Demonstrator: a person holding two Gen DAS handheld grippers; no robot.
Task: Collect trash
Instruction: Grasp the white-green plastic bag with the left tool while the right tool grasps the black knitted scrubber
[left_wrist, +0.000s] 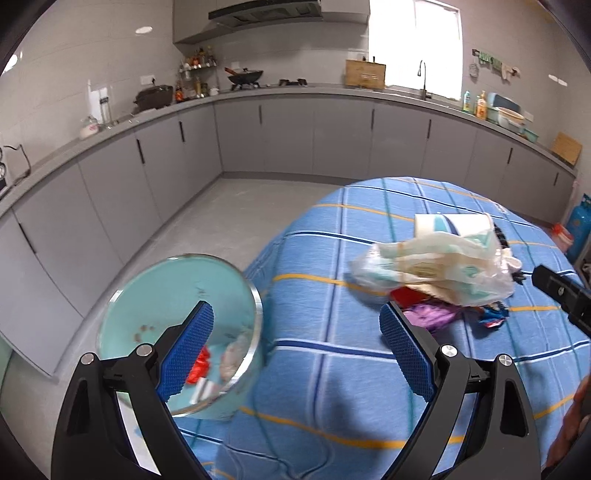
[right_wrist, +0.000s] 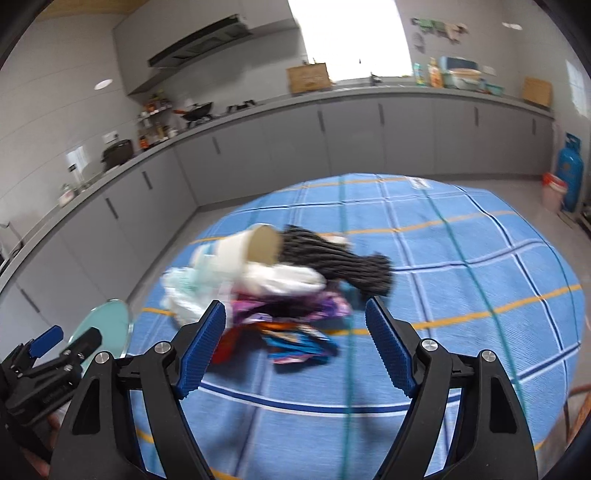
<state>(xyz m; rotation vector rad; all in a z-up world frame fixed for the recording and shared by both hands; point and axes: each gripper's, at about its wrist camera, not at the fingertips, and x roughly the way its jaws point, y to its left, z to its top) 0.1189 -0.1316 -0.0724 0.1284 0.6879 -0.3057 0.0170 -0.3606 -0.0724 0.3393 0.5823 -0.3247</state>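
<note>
Bin (left_wrist: 177, 295) beside table (left_wrist: 332, 369), trash pile (left_wrist: 436, 273)

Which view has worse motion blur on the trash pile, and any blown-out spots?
Right wrist: the trash pile is heavily smeared; the window is fully blown out. Left wrist: the plastic bag is only mildly soft, the teal bin is blurred at its rim, and the window is overexposed. Both views: strong fisheye bending of the counter.

We're in a home kitchen. Grey cabinets (left_wrist: 280, 136) run along the wall, range hood (left_wrist: 264, 13) and wok (left_wrist: 245, 76) at twelve o'clock, tap (left_wrist: 422, 79) at one.
</note>
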